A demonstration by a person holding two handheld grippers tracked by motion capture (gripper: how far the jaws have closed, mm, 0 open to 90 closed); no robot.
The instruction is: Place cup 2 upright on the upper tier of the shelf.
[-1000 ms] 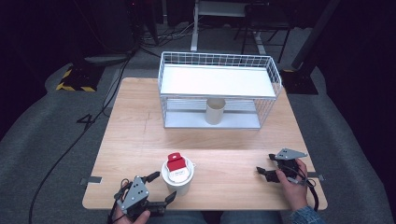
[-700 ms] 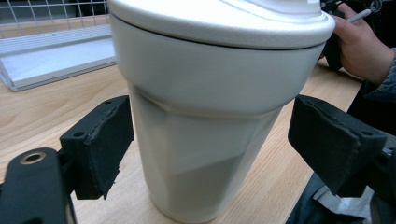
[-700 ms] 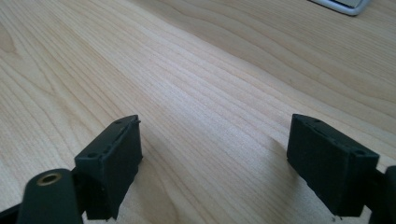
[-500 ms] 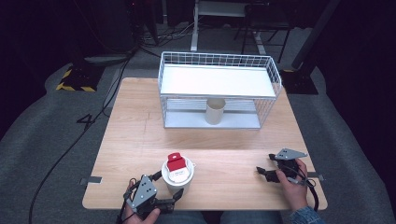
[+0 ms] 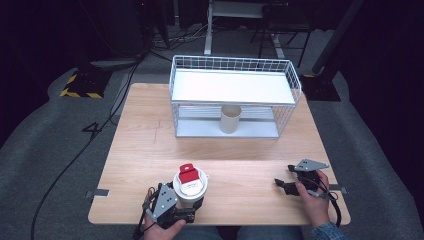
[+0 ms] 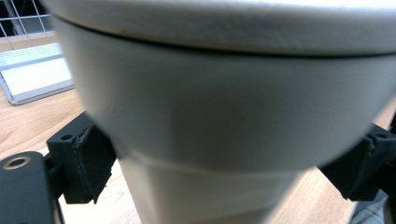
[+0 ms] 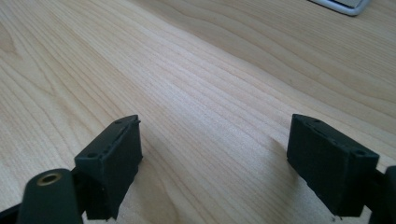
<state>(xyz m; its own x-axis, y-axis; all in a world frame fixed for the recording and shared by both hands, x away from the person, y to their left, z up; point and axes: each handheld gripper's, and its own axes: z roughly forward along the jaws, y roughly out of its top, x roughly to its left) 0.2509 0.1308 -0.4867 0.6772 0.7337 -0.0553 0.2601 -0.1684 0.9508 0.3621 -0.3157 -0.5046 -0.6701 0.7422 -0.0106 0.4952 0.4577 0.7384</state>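
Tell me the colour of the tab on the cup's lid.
Red. The tab sits on the cup's white lid, shown best in the high view.

Both grippers are black, each topped with a grey three-cornered plate. The left gripper [image 5: 196,212] shows at the lower middle of the high view, the right gripper [image 5: 279,184] at lower right, trailing a black cable beside a blue denim cuff [image 5: 327,231]. Its blocky jaws carry small screw holes and a brass eyelet.

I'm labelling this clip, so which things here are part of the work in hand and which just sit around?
In the job:
- lidded cup, between the jaws of the left tongs, which have just been opening
- left tongs

Just there:
- right tongs, open over bare table
- wire basket
- plain cup under it
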